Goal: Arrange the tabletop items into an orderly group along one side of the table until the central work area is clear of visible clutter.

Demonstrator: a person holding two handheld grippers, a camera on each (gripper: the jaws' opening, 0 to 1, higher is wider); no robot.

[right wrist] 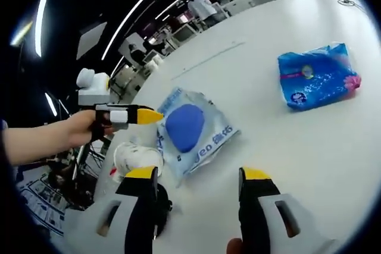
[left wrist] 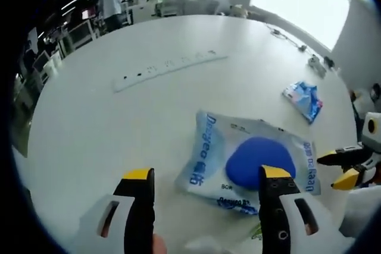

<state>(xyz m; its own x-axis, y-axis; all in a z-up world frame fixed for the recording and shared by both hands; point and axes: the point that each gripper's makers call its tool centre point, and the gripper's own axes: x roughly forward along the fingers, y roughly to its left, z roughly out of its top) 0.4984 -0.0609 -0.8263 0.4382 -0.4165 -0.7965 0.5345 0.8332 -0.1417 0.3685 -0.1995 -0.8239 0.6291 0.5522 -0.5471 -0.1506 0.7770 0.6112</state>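
Pouch with the blue disc (left wrist: 250, 162) lies on the table (left wrist: 119, 123); both hand-held grippers, left (left wrist: 205, 176) and right (right wrist: 198, 173), gape wide, empty.

Each claw (left wrist: 205, 182) (right wrist: 196, 185) — black, yellow-tipped jaws — white slotted bases.

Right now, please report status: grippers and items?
Left gripper open, empty. Right gripper open, empty. Clear bag with blue disc and blue packet mid-table, apart.

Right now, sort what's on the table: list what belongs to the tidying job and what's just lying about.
To tidy: clear bag with the blue pad; blue packet; white cup.

Lying about: power strip; cables by the window; desks and a person beyond the white table.
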